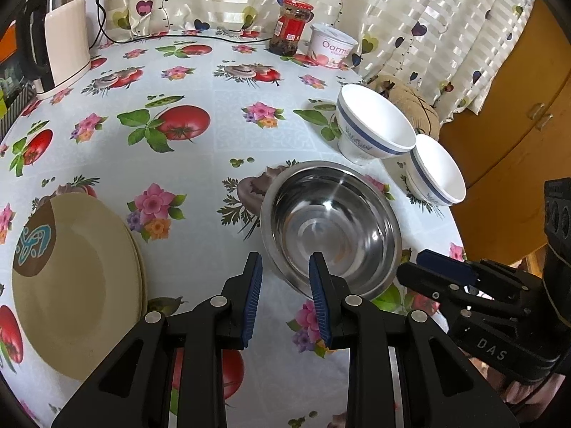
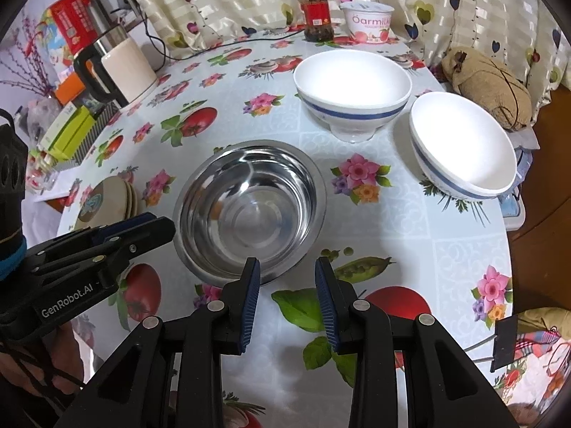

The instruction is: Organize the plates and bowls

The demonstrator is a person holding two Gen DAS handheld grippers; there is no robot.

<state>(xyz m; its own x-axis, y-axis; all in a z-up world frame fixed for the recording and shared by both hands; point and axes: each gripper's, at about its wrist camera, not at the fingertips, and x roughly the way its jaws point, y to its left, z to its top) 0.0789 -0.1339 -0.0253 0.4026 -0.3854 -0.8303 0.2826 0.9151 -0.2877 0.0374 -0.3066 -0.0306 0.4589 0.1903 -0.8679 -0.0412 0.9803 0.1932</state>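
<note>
A steel bowl (image 1: pixel 332 221) (image 2: pixel 249 207) sits on the flowered table near its front. Two white bowls with a blue band stand behind it to the right: one further back (image 1: pixel 374 125) (image 2: pixel 351 85), one at the table's right edge (image 1: pixel 437 171) (image 2: pixel 464 149). A stack of beige plates (image 1: pixel 71 278) (image 2: pixel 107 199) lies at the left. My left gripper (image 1: pixel 285 267) is open and empty at the steel bowl's near-left rim. My right gripper (image 2: pixel 287 267) is open and empty at the bowl's near-right rim. Each gripper shows in the other's view (image 1: pixel 428 267) (image 2: pixel 142 226).
A kettle (image 1: pixel 57 35) (image 2: pixel 117 67) stands at the back left with its cord. A red-lidded jar (image 1: pixel 289 25) (image 2: pixel 316 10) and a yoghurt tub (image 1: pixel 332 44) (image 2: pixel 367 21) stand at the back. A brown bundle (image 2: pixel 489 85) lies at the right edge. A wooden cabinet (image 1: pixel 517 107) is to the right.
</note>
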